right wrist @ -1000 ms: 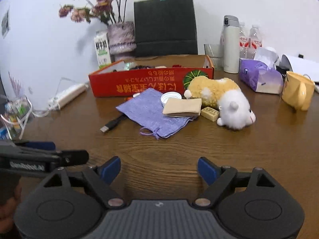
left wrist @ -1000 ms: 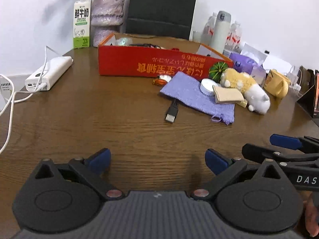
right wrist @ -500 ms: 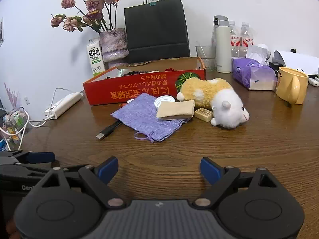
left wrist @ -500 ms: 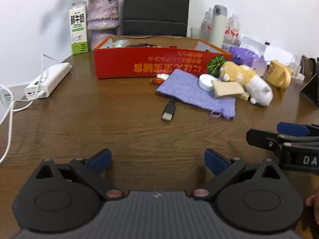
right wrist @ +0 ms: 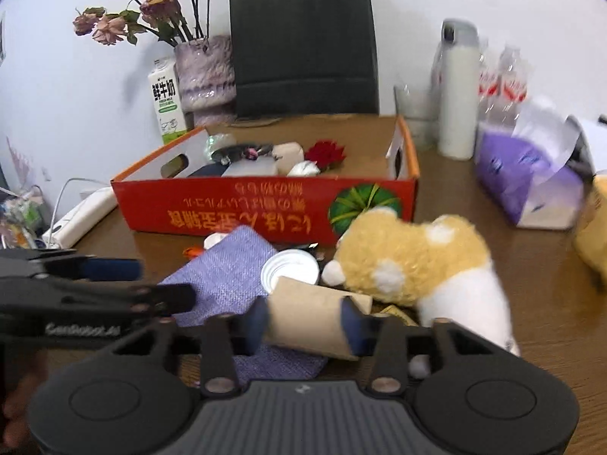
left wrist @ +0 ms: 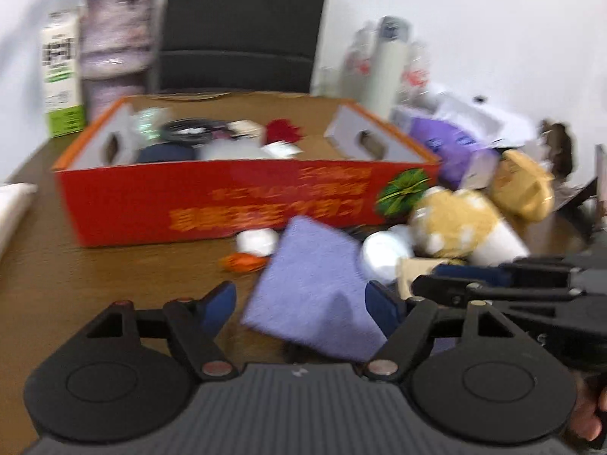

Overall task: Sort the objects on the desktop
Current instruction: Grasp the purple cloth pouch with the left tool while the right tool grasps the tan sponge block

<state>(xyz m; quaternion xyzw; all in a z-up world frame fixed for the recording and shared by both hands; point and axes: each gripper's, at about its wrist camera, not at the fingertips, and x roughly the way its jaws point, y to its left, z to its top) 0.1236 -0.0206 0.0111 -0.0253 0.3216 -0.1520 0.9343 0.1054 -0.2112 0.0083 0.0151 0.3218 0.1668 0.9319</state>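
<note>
The red cardboard box (right wrist: 265, 204) holds several small items and also shows in the left wrist view (left wrist: 212, 201). In front of it lie a purple cloth pouch (left wrist: 307, 288), a white lid (right wrist: 290, 270), a tan pad (right wrist: 311, 322) and a yellow-and-white plush toy (right wrist: 421, 269). My left gripper (left wrist: 299, 309) is open, its fingers astride the near end of the pouch (right wrist: 227, 280). My right gripper (right wrist: 303, 322) has its fingers on either side of the tan pad; whether they press it is unclear. The left wrist view is blurred.
Behind the box stand a milk carton (right wrist: 167, 102), a flower vase (right wrist: 205, 72) and a black paper bag (right wrist: 303, 41). A white flask (right wrist: 457, 91), purple tissue pack (right wrist: 527, 182) and yellow mug (left wrist: 519, 185) sit on the right. A white power strip (right wrist: 81, 216) lies left.
Both grippers have moved forward across the table to the pile before the box. The left now straddles the pouch, and the right has narrowed around the tan pad.
</note>
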